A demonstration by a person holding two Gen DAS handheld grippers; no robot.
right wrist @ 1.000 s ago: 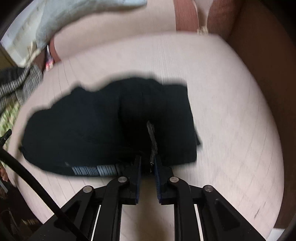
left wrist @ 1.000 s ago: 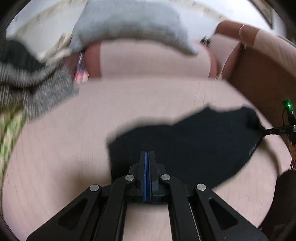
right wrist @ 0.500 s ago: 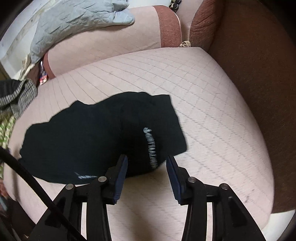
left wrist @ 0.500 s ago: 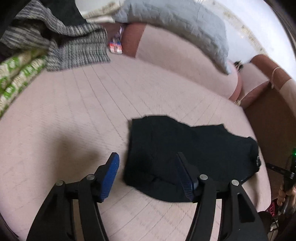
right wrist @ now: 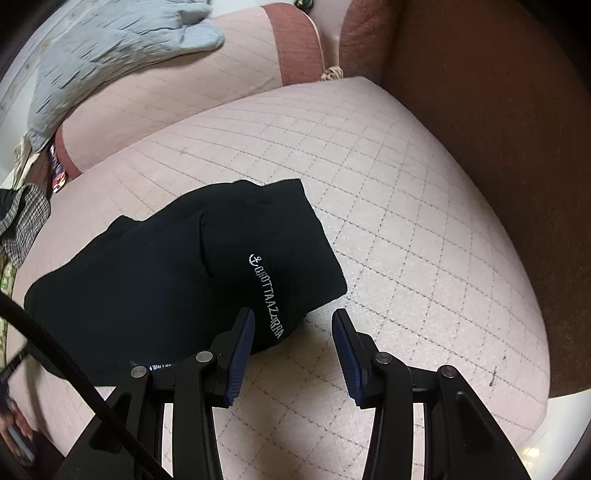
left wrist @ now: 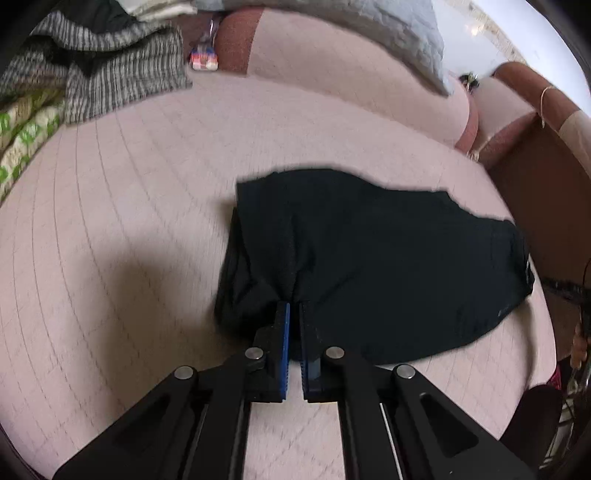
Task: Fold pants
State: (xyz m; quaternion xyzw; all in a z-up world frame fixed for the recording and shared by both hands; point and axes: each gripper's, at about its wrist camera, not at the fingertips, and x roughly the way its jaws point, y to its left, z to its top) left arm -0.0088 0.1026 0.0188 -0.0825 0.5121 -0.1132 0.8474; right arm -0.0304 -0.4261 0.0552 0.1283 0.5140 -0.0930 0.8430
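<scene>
The black pants (left wrist: pixel 373 266) lie folded in a compact heap on the pink quilted cushion (left wrist: pixel 110 240).

The left gripper (left wrist: pixel 294 306) is nearly closed, its blue-padded jaws pinching a bunched ridge of the pants at their near left edge; a thin slit shows between the pads lower down.

The right gripper (right wrist: pixel 293 319) stands wide apart, holding nothing. Its left finger (right wrist: pixel 242 347) rests against the near right corner of the pants (right wrist: pixel 177 280), beside the white lettering (right wrist: pixel 267 297); its right finger (right wrist: pixel 349 350) is over bare cushion (right wrist: pixel 424 240), clear of the pants.

Beyond the pants, a grey pillow (left wrist: pixel 369 33) leans on the backrest, and striped grey fabric (left wrist: pixel 110 74) lies at the cushion's far left.
</scene>
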